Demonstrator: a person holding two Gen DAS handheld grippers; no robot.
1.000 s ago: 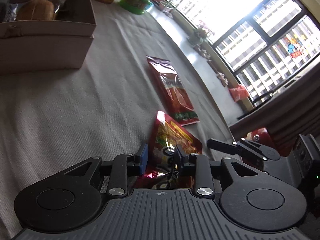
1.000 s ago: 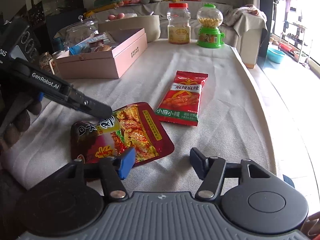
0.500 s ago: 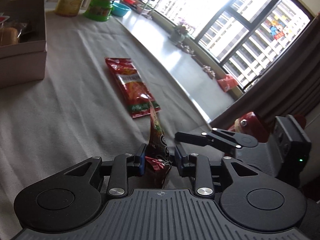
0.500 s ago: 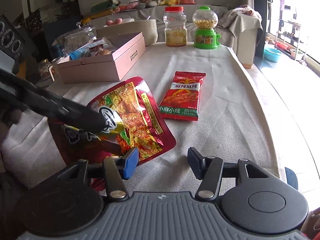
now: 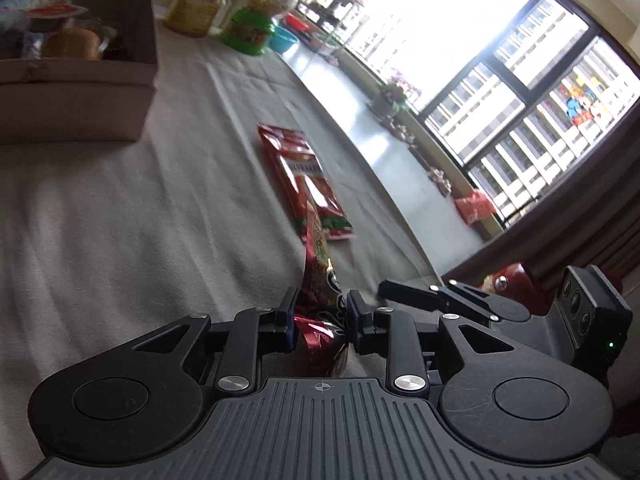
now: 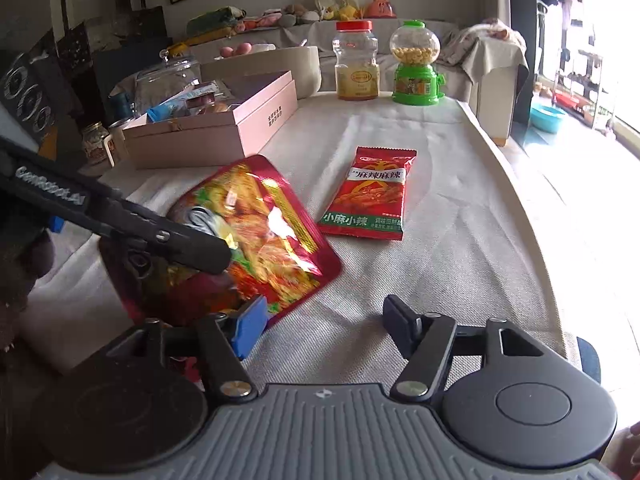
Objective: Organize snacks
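Note:
My left gripper [image 5: 320,316] is shut on the edge of a shiny red foil snack bag [image 5: 318,276] and holds it lifted, edge-on in its own view. In the right wrist view the same bag [image 6: 260,236] hangs tilted above the cloth, with the left gripper's fingers [image 6: 192,248] clamped on it. My right gripper [image 6: 324,324] is open and empty, low over the table beside the bag. A second red snack packet [image 6: 370,196] lies flat on the cloth; it also shows in the left wrist view [image 5: 308,176]. An open pink box [image 6: 216,132] holding several snacks stands at the back left.
A jar with a red lid [image 6: 357,68] and a green candy dispenser [image 6: 416,64] stand at the table's far end. A glass jar [image 6: 168,80] sits behind the box. The table's right edge [image 6: 520,208] drops to the floor by the window.
The left gripper has raised the foil bag off the cloth and carried it up and towards the box. The right gripper has stayed open and shifted slightly.

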